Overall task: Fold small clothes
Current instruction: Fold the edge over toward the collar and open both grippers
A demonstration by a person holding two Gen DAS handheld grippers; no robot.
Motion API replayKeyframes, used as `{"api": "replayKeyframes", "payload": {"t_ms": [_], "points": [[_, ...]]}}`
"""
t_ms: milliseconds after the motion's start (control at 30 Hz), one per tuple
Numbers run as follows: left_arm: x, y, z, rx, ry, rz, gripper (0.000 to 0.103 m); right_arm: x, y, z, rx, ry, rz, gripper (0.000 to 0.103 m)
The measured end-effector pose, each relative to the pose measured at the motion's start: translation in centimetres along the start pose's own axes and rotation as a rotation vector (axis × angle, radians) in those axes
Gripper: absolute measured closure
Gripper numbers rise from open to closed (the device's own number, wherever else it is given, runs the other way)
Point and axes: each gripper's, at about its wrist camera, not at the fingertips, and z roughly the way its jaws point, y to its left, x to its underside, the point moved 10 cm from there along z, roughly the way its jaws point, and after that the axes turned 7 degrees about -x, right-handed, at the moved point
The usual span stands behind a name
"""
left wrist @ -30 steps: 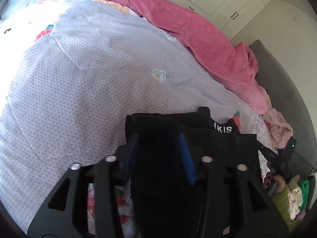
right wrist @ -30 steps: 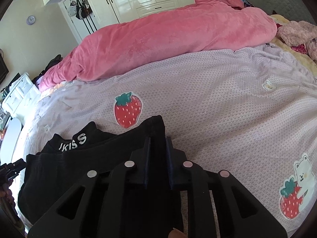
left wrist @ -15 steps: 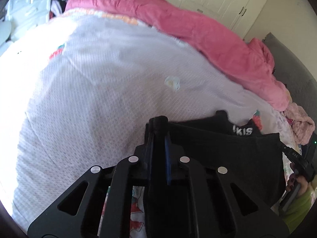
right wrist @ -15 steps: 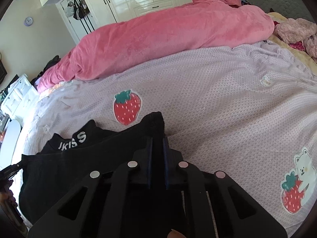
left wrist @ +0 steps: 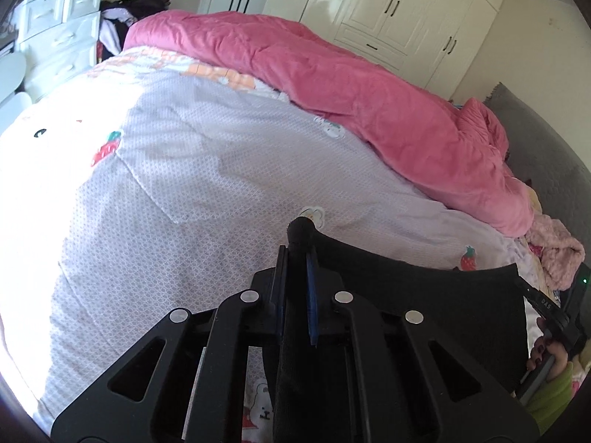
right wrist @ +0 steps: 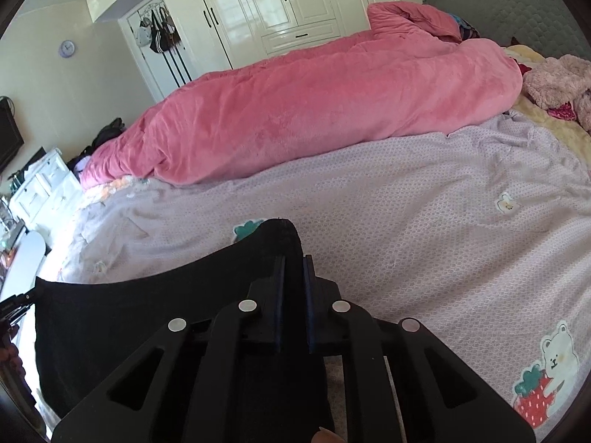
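Observation:
A small black garment (left wrist: 424, 295) hangs stretched between both grippers, lifted above the lilac bedspread (left wrist: 184, 184). My left gripper (left wrist: 295, 254) is shut on its left corner, which bunches up past the blue pads. My right gripper (right wrist: 291, 262) is shut on the other corner; the black cloth (right wrist: 129, 317) spreads taut to the left in that view. The right gripper also shows at the right edge of the left wrist view (left wrist: 546, 306), held by a hand.
A rolled pink duvet (right wrist: 314, 110) lies along the far side of the bed. Pink fluffy clothes (right wrist: 557, 77) lie by the grey headboard (right wrist: 498, 3). White wardrobes (left wrist: 399, 14) and a white drawer unit (left wrist: 55, 37) stand beyond the bed.
My left gripper closed on the garment's corner. Both grippers then rose, lifting the black garment off the bedspread and pulling it taut; its lettered waistband is no longer visible.

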Motion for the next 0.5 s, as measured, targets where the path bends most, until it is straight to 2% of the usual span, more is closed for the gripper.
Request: {"api": "replayKeyframes", "payload": {"t_ms": [100,200,300,367,433,500], "points": [[0.9,0.5,1.5,-0.032,0.019,0.004,0.1,1.0,-0.7,1.2,0.045,0.034,0.0,0.094],[2.6,1.2,3.4,-0.076,0.074,0.009,0.098,2.5,-2.1,2.5,0.115,0.079,0.013,0.094],[4.0,1.9,4.5,-0.119,0.093,0.031,0.091,3.6,-3.0,3.3,0.167,0.118,0.024,0.085],[4.5,2.4,4.5,-0.124,0.086,0.034,0.086,3.8,-3.2,3.4,0.186,0.123,0.019,0.082],[4.6,2.7,4.3,-0.12,0.084,0.035,0.082,3.6,-3.3,3.2,0.193,0.117,0.017,0.071],[4.6,2.8,3.6,-0.116,0.077,0.041,0.081,3.4,-3.4,2.7,0.202,0.106,0.015,0.066]]}}
